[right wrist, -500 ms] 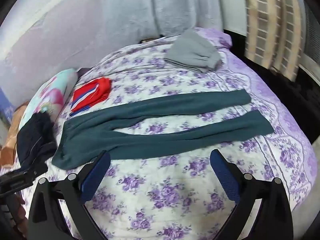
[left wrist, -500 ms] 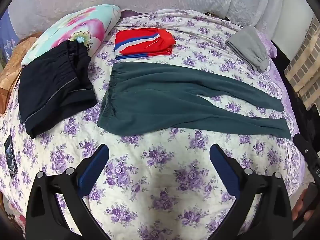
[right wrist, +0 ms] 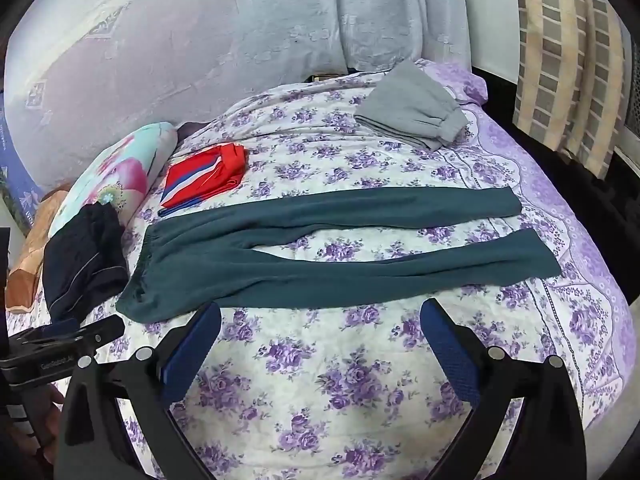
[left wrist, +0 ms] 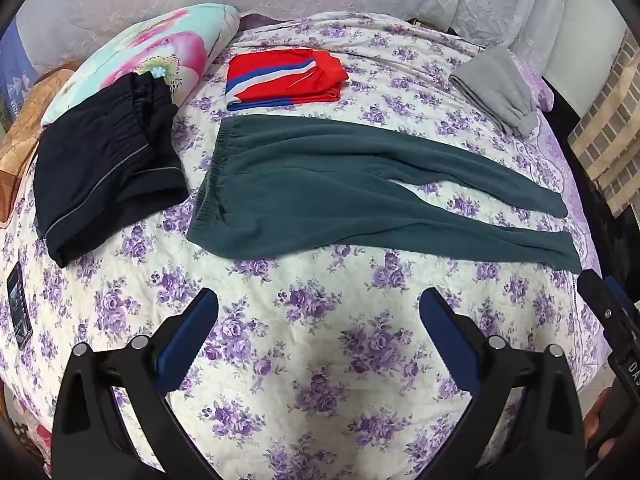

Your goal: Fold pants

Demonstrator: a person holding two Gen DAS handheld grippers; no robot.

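Left claw (left wrist: 319,312) spread wide and empty above the floral bed (left wrist: 320,360), green pants (left wrist: 320,184) flat just beyond it, red shorts (left wrist: 280,76) behind the pants, right claw (right wrist: 320,322) likewise wide and empty, near pants (right wrist: 320,256) lying flat, grey garment (right wrist: 412,124) far beyond them.

We see a bed (left wrist: 320,380) under a white quilt with purple flowers, a floral pillow (left wrist: 152,52) near its head, a pale embossed wall covering (right wrist: 200,40) behind, and a tan checked curtain (right wrist: 568,60) beside it.

"GenRobot.AI" on the left gripper (right wrist: 60,344); "DA" on the right gripper (left wrist: 616,344).
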